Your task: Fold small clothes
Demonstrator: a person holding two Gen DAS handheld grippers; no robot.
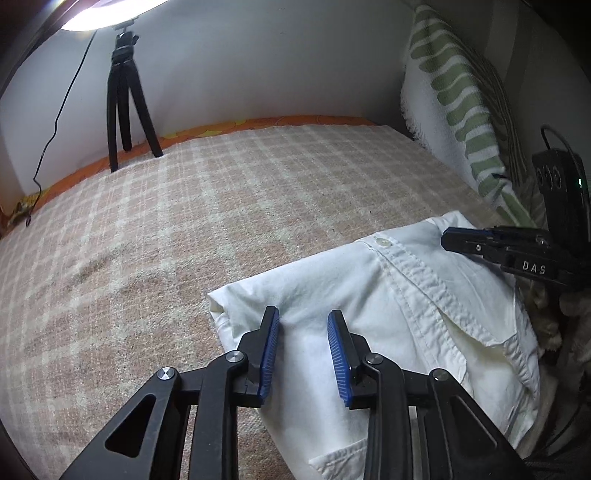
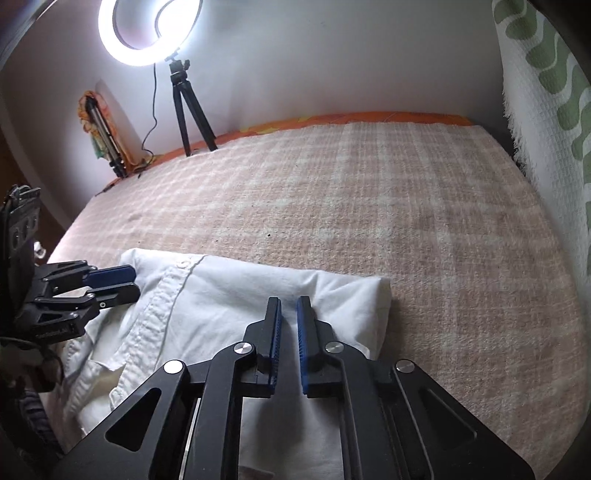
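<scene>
A white shirt [image 1: 369,314] is lying folded on the checked blanket [image 1: 184,221], filling the lower right of the left wrist view and the lower left of the right wrist view, its button placket running diagonally across the top layer and a button showing near the far edge. The left gripper [image 1: 303,317] is hovering over the shirt's left portion at the bottom centre of its own frame, blue pads spread wide apart with plain white cloth showing between them, gripping nothing. The right gripper [image 2: 289,304] is sitting low over the shirt's right portion, its fingers standing just slightly apart, a thin gap between the pads, nothing pinched in there. In the left view the right gripper is poking in from the right edge over the shirt's far corner; seen side-on like that, I cannot tell the gap. In the right view the left gripper is reaching in from the left edge, beside the placket. At the upper left, a ring light [image 2: 147,33] is glowing on a black tripod [image 2: 188,107] against the wall. A green-and-white patterned cloth [image 1: 454,96] is hanging at the upper right.
</scene>
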